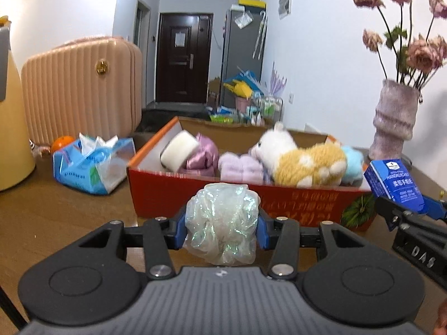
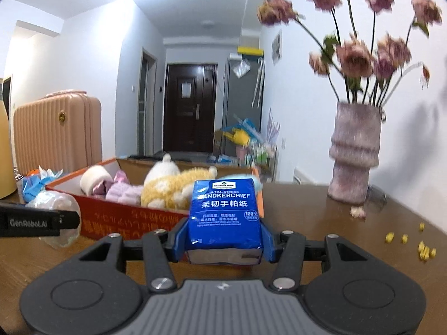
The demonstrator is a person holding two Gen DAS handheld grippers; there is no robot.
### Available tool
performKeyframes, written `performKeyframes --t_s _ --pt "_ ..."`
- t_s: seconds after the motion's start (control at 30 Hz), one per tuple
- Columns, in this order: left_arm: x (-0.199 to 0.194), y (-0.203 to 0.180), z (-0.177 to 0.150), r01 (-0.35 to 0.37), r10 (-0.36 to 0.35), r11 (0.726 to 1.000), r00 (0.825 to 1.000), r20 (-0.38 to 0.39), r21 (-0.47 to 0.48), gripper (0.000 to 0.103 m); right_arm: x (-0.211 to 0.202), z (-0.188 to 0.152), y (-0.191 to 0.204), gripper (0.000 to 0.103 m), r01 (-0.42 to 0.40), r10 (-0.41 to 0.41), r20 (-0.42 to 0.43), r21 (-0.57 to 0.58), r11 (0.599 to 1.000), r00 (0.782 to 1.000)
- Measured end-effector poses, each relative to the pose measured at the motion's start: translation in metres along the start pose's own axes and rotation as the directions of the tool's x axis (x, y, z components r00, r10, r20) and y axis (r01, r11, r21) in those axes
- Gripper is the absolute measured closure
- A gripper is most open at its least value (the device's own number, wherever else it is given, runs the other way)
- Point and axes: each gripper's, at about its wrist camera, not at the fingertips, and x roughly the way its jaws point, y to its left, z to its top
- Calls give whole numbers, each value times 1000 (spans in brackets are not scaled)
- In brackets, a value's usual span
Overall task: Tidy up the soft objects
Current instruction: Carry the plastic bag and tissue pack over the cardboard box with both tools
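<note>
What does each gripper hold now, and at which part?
The left gripper squeezes the mesh bath pouf at its sides. The right gripper clamps the blue tissue pack at its lower side edges.

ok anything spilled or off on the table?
Yes: small yellow bits lie scattered on the table to the right, and a pale clump sits at the foot of the vase, likely a fallen flower. Nothing else stands out.

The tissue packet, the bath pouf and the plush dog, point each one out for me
tissue packet (image 2: 225, 215), right wrist view, middle of its blue printed face.
bath pouf (image 1: 222, 223), left wrist view, centre of the crinkled mesh ball.
plush dog (image 1: 304, 162), left wrist view, its yellow back, lying in the box.
</note>
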Motion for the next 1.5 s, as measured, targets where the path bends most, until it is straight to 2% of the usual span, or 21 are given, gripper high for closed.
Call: performKeyframes --t_s 0.27,0.8,1.5 --pt "4 -1 18 -19 22 999 997 69 -46 55 13 10 9 52 12 -13 46 12 1000 999" --pt "34 6 44 -54 66 994 990 129 -92 55 56 26 20 52 26 -31 92 47 999 995" --pt "91 2 71 -75 85 995 983 164 -66 55 120 46 35 52 19 -26 116 60 998 993"
